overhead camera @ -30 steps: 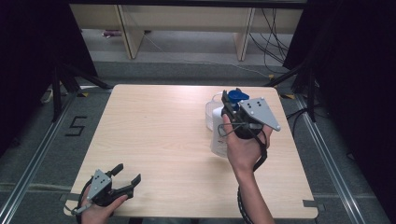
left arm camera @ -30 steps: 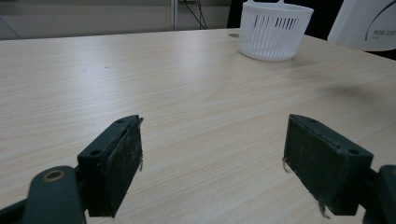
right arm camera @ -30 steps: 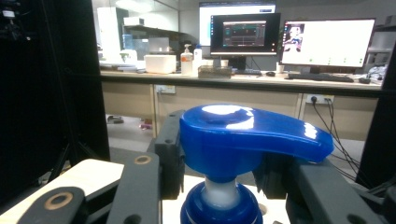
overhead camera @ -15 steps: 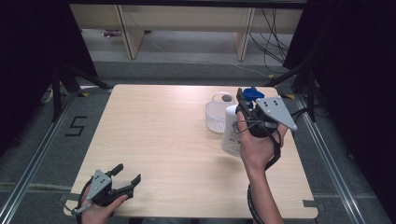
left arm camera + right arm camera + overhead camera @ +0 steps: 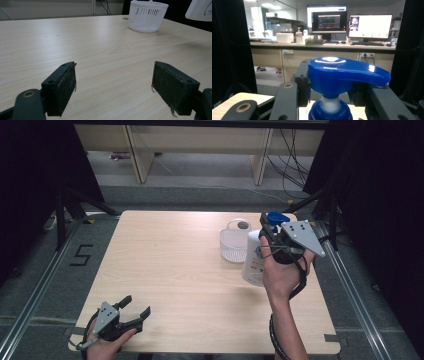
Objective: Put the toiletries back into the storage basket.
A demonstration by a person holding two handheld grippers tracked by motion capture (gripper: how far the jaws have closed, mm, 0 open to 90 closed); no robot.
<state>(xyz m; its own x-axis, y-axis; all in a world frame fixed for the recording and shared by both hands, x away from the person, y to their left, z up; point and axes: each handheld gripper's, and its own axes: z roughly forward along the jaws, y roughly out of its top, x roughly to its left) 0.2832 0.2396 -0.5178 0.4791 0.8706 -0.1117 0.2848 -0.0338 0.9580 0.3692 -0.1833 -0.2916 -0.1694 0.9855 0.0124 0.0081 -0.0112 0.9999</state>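
My right gripper (image 5: 269, 239) is shut on a white pump bottle (image 5: 252, 264) with a blue pump head (image 5: 274, 216), at the table's right side just right of the basket. The bottle is held tilted, its base (image 5: 201, 8) off the tabletop. In the right gripper view the blue pump head (image 5: 342, 72) rises between the two black jaws of the right gripper (image 5: 329, 86). My left gripper (image 5: 136, 305) rests open at the table's front left corner, and in its own view the left gripper (image 5: 113, 71) has nothing but bare wood between its pads.
A white slotted basket (image 5: 233, 246) stands on the light wooden table (image 5: 170, 265) right of centre, next to the bottle; it also stands far ahead of the left gripper as the basket (image 5: 147, 15). Dark frame posts and curtains flank the table. Shelving sits behind it.
My right hand has carried the bottle to the right, from in front of the basket to its right side. The left gripper has stayed put.
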